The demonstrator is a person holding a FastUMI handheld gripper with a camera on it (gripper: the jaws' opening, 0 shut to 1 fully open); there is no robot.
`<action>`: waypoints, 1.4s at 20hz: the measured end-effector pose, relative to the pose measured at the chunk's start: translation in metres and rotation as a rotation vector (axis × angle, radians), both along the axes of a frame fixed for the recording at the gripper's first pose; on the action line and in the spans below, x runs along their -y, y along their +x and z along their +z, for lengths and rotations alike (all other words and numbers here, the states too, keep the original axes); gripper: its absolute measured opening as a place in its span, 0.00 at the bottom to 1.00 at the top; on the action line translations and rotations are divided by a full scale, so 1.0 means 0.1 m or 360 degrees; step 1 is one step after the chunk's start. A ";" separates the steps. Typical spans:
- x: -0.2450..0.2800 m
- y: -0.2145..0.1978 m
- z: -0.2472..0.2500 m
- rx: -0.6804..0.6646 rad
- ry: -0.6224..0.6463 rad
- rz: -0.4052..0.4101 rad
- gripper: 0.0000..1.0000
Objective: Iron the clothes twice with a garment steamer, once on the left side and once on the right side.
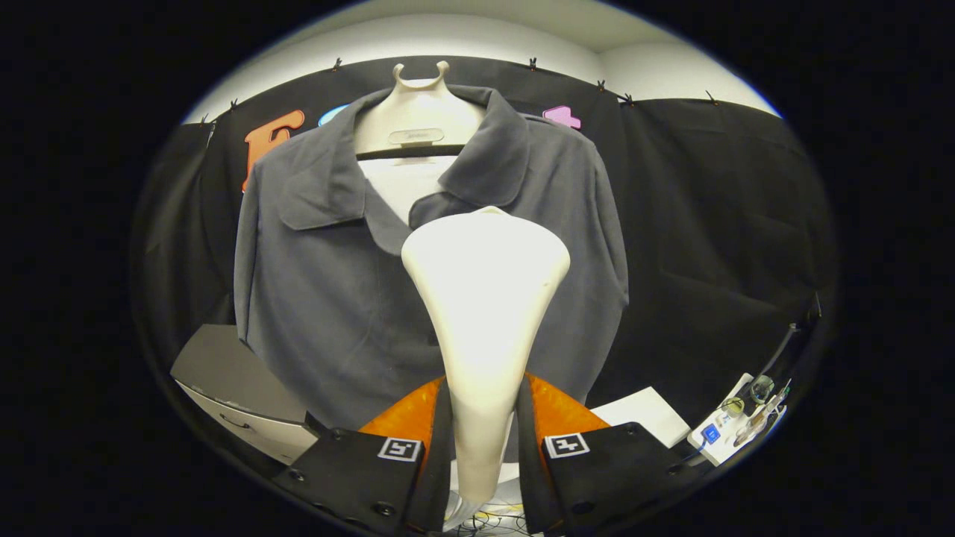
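We pinch the steamer (485, 298) by its neck in our gripper (483, 425), so its head faces the grey shirt (336, 298) hanging mid-frame, ready to stroke.

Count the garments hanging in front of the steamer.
1: a grey shirt on the hanger, beyond the steamer clamped between the fingers. Others may hide behind it.

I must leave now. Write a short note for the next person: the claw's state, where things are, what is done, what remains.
Claw: shut on the garment steamer, both fingers pressing its handle.
Steamer head stands upright, just ahead of the grey shirt, near the middle of its front below the collar.
Shirt hangs on a white hanger against the black cloth wall.
Done: steamer picked up and brought to the shirt. Passes made cannot be told.
Left: confirm the left-side and right-side passes.
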State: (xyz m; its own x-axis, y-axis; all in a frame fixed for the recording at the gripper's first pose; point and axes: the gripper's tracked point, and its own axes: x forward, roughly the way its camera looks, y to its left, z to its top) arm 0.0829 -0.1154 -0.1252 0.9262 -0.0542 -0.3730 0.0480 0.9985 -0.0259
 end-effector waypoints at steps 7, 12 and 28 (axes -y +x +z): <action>0.28 0.25 0.28 0.0067 -0.0009 -0.0021 0.46; 0.46 0.39 0.18 0.0043 -0.0004 -0.0026 0.46; 0.34 0.39 -0.73 -0.0219 0.0072 0.0119 0.46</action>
